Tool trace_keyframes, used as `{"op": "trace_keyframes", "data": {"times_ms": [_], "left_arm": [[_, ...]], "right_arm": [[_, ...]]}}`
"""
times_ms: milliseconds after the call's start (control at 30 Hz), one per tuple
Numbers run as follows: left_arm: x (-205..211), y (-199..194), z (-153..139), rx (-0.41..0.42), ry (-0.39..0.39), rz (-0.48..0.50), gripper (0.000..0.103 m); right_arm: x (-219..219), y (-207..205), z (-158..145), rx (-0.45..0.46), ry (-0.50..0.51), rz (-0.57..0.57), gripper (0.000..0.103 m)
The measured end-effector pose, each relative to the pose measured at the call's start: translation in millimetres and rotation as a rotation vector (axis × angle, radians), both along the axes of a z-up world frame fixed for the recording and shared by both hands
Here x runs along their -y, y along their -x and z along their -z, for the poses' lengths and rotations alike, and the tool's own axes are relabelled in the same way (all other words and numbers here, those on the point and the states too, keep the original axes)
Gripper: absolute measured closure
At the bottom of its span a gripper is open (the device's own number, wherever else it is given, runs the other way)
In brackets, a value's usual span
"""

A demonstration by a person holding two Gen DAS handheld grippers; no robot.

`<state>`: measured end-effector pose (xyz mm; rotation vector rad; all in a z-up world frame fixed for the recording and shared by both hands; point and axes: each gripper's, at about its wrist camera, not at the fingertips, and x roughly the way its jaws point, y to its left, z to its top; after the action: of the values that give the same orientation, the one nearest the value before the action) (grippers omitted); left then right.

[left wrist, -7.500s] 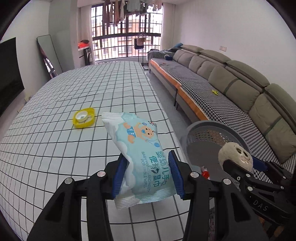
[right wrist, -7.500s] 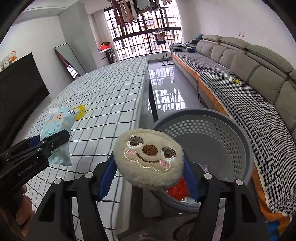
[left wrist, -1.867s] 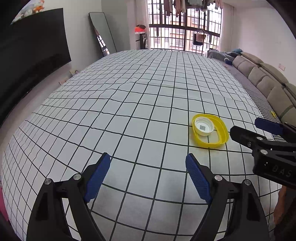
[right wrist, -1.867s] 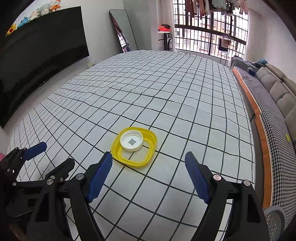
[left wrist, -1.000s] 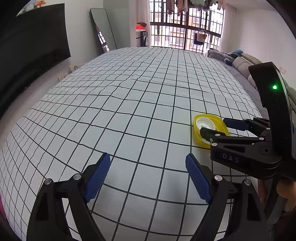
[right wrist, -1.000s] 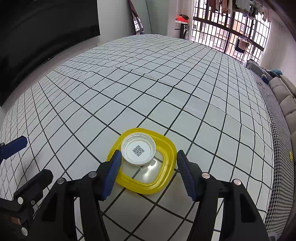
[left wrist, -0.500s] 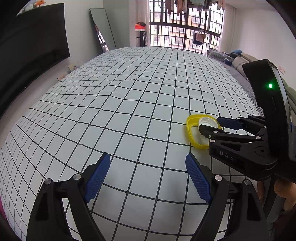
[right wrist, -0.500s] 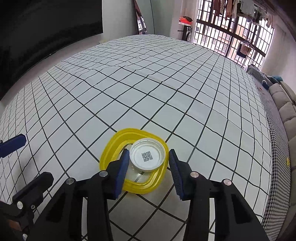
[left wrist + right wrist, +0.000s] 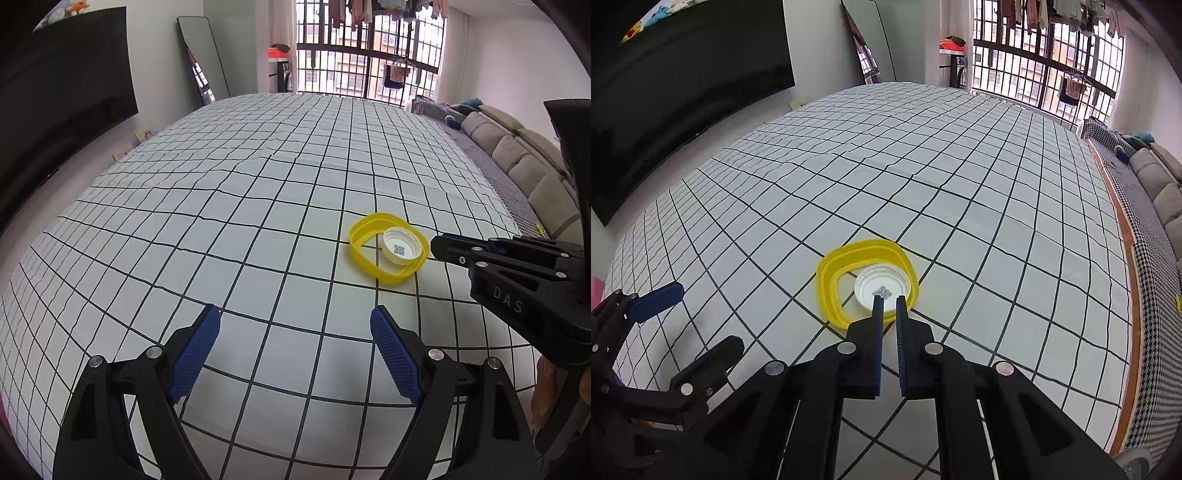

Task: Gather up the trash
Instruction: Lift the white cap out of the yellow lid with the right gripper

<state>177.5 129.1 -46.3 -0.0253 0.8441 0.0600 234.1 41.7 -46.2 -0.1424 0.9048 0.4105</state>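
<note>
Over the grid-patterned tablecloth (image 9: 960,206), right gripper (image 9: 889,301) nearly closed on the near rim of the yellow ring lid (image 9: 827,284), actual contact hidden, white cap (image 9: 881,288) inside the ring, left gripper (image 9: 295,317) wide open and empty, sofa (image 9: 532,170) cut off at right.

My right gripper (image 9: 889,301) has its blue-padded fingers (image 9: 877,347) drawn close together, only a narrow slit between them, tips angled down and forward. My left gripper (image 9: 295,325) is spread wide, fingers (image 9: 194,349) well apart, nothing between them, sitting lower and to the left of the right one.
</note>
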Motion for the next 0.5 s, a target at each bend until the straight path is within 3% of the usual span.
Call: {"op": "trace_keyframes", "data": {"times_ms": [233, 500], "left_arm": [[4.6, 1.0, -1.2, 0.002, 0.011, 0.000, 0.021], [0.7, 1.8, -2.5, 0.003, 0.018, 0.003, 0.021]], "right_arm": [[8.1, 12.6, 7.4, -0.030, -0.026, 0.014, 0.096], [-19.9, 5.7, 0.0, -0.009, -0.011, -0.042, 0.096]]}}
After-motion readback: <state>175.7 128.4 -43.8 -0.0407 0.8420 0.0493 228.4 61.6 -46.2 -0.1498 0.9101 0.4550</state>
